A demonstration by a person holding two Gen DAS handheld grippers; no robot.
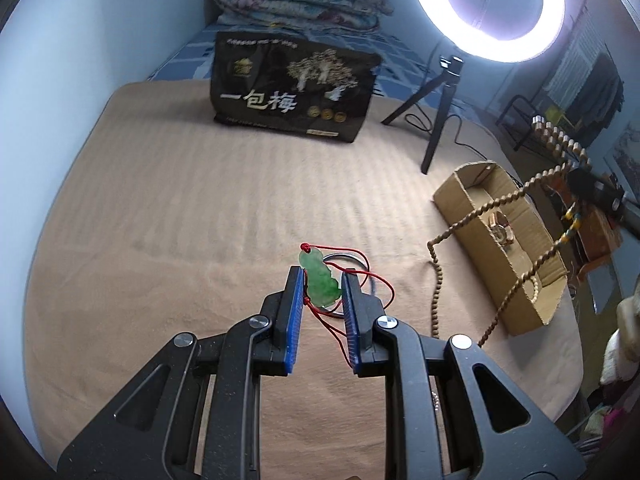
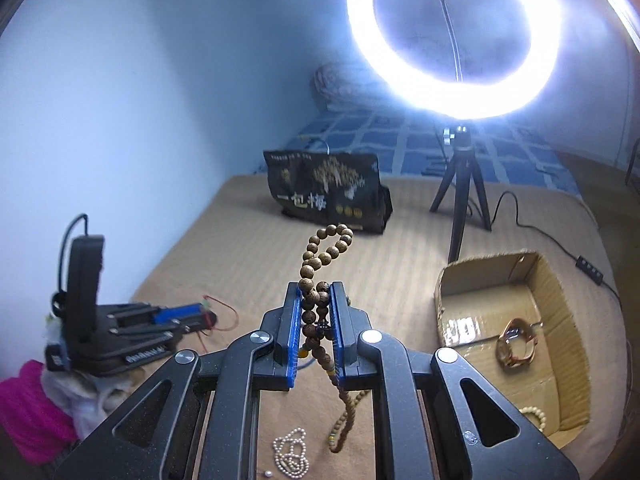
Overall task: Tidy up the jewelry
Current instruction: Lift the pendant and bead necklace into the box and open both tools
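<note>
A: Item — jade pendant (image 1: 320,280), red cord (image 1: 378,280) trailing, clamped in left tool (image 1: 322,300) above the bed.

B: Wooden bead string (image 2: 316,300) — clamped in right tool (image 2: 316,320). Carry both high over the cardboard box (image 2: 560,300); lower tails first.

Translucent glossy green stone pendant (image 1: 320,280) on red cord (image 1: 376,280); matt wooden-looking bead strand (image 2: 320,264); corrugated cardboard box (image 2: 560,280); ribbed tan cloth bedcover (image 1: 180,220); glossy black printed bag (image 1: 292,84), upper centre.
</note>
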